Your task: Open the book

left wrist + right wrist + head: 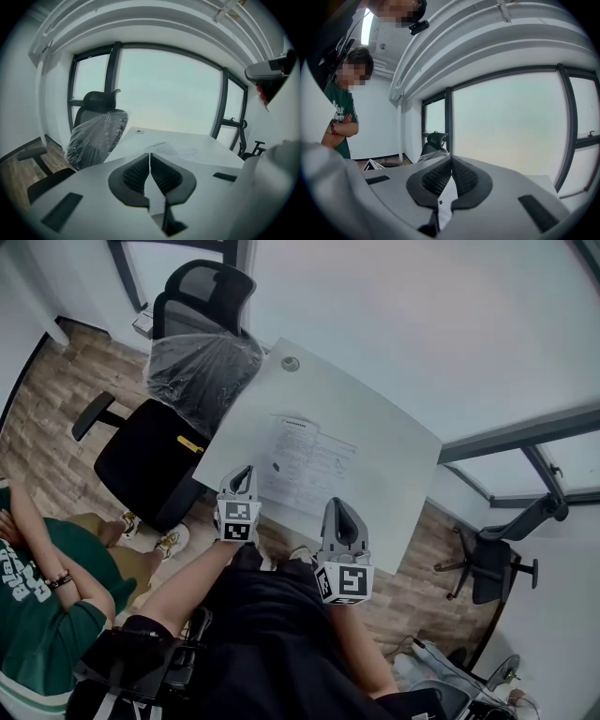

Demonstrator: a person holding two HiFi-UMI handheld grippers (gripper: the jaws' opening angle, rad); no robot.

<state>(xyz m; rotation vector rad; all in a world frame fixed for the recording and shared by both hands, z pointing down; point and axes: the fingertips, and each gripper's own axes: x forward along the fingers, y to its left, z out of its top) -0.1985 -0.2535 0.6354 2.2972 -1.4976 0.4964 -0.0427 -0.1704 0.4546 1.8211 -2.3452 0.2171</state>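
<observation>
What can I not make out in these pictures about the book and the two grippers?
- Print on the book: too small to read in the head view.
- Most of the book in the left gripper view: hidden behind the left gripper's shut jaws.
- The printed paper below the right gripper's shut jaws, right gripper view: gripped or only lying behind, cannot tell.

- A white desk [394,474] runs diagonally across the middle of the head view.
- A black office chair [150,460], its backrest wrapped in clear plastic, stands at the desk's left.
- Wood-plank floor [52,418] fills the left side.
- A second dark chair [489,568] stands at the lower right.
- Tall dark-framed windows [164,89] give pale, even daylight.
</observation>
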